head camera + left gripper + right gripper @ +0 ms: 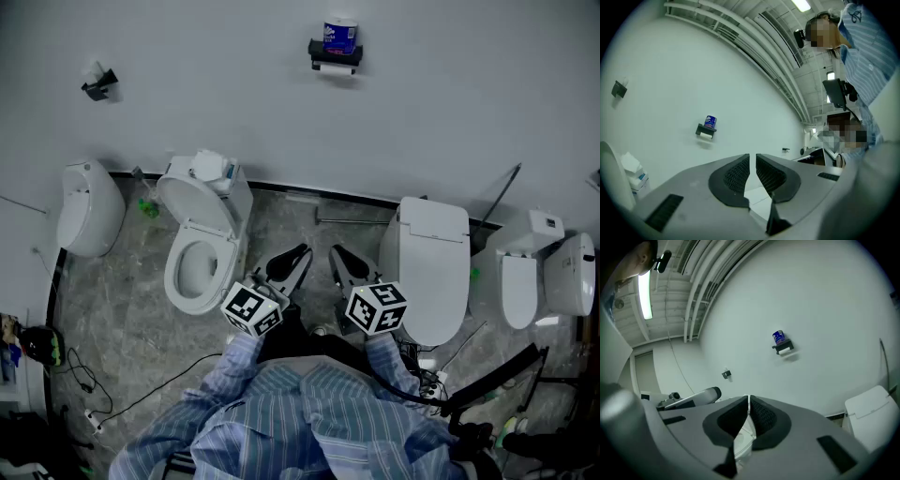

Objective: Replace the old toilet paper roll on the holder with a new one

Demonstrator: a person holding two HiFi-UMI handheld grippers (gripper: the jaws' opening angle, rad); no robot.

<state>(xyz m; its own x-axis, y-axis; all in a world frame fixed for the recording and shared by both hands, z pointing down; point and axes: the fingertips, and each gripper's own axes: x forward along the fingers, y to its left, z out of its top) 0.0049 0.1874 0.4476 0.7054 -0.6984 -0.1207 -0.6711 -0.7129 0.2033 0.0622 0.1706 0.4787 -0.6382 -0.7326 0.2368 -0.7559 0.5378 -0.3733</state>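
A black wall holder (335,56) carries a white paper roll (336,68) below and a new roll in blue wrap (340,36) on top. It also shows far off in the left gripper view, where the blue roll (710,121) stands on the holder (705,131), and in the right gripper view as the blue roll (778,337) on its holder (783,348). My left gripper (301,253) and right gripper (336,253) hang side by side over the floor, well short of the wall. Both the left gripper (752,157) and the right gripper (749,400) are shut and hold nothing.
An open toilet (198,253) stands left of my grippers and a closed one (434,267) to the right, with more fixtures (547,272) further right. A white urinal (87,206) and a small black wall fitting (98,85) are at the left. Cables (122,398) lie on the floor.
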